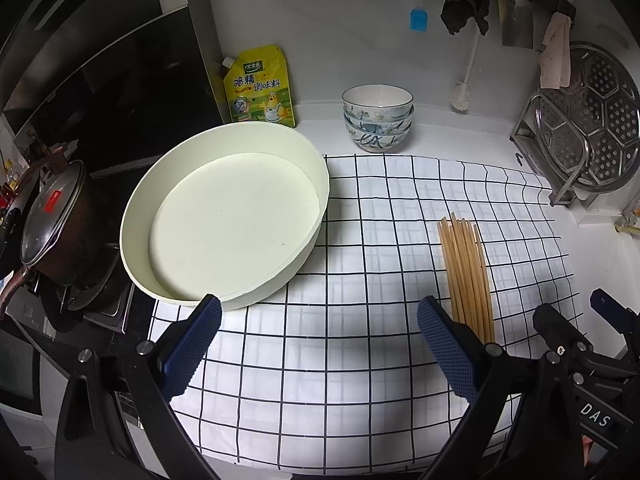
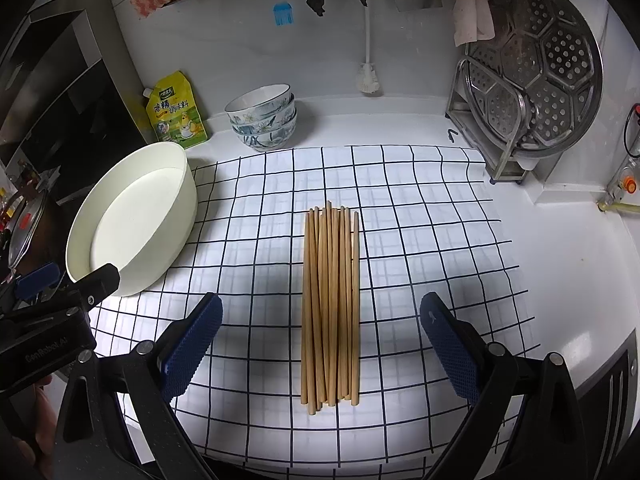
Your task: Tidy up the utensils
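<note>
1. Jaws of left gripper (image 1: 318,322) and right gripper (image 2: 321,320): both wide apart, holding nothing.
2. Chopsticks (image 2: 330,304): bundle flat on checked cloth (image 2: 420,240), mid worktop.
3. Cream dish (image 1: 224,216): cloth's left edge.

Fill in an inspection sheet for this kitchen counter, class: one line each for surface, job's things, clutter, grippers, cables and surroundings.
Surface: white counter under a grid-patterned cloth, which lies flat.
Job's things: bundle of wooden chopsticks lying on the cloth; round cream tray empty, on the cloth's left edge.
Clutter: stacked patterned bowls; yellow seasoning pouch against the wall.
Grippers: left hand-held gripper open, holding nothing; right hand-held gripper open, straddling the chopsticks without touching them.
Cables: nothing seen.
Surroundings: lidded pot on the stove at left; steamer plate in a rack at right.
</note>
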Available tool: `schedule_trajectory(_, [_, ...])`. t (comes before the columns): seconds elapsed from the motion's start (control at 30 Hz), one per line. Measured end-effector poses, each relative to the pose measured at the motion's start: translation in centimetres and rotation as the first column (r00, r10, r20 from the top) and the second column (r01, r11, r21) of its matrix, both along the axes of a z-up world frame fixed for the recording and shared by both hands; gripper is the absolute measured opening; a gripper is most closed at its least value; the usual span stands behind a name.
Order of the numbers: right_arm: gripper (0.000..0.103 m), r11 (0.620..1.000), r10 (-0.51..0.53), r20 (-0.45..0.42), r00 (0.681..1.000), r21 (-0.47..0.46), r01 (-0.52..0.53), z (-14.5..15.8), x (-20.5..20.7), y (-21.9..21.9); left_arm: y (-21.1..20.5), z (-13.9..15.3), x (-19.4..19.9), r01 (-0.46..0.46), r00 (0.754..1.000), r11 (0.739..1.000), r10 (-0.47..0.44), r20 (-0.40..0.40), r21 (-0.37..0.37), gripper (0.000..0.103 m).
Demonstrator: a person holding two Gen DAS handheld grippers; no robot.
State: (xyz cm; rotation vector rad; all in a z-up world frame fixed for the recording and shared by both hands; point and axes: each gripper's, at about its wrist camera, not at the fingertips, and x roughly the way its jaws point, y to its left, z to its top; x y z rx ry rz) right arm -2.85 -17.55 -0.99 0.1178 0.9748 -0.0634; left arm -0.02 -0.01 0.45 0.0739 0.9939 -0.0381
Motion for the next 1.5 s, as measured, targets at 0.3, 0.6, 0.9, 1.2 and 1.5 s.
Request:
schedule_trajectory(0.3, [0.095,1.0,0.001,0.002,1.0,-0.003,-0.001,0.11,0.04,0.05,0.0,-0.02,-0.03,-0.001,1.0,1.0,0.001,-0.001,0.0,0.097])
schedule_trajectory(0.6, [0.095,1.0,0.001,0.003,1.0,-0.003,-0.001,0.12,0.03,0.04,0.0,-0.01,-0.12,0.001,1.0,1.0,-0.001,0.0,-0.001,0.097])
schedule_trajectory(0.9, [0.095,1.0,0.003,0.003,1.0,0.003,-0.003,0.15,-0.04,-0.06,-0.16,-0.08,-0.2,0.002,1.0,1.0,-0.002,-0.002,0.003,0.097])
schedule_trajectory(1.2, [0.095,1.0,0.005,0.002,1.0,0.004,-0.005,0.21,0.12,0.02,-0.22,-0.13,-0.26,0.001,1.0,1.0,-0.001,-0.001,0.004,0.097])
schedule_trajectory(1.5, [0.095,1.0,0.008,-0.012,1.0,0.012,-0.008,-0.27,0.05,-0.77,-0.63,-0.83,0.16,0.011,1.0,1.0,-0.012,-0.021,-0.015,0.097])
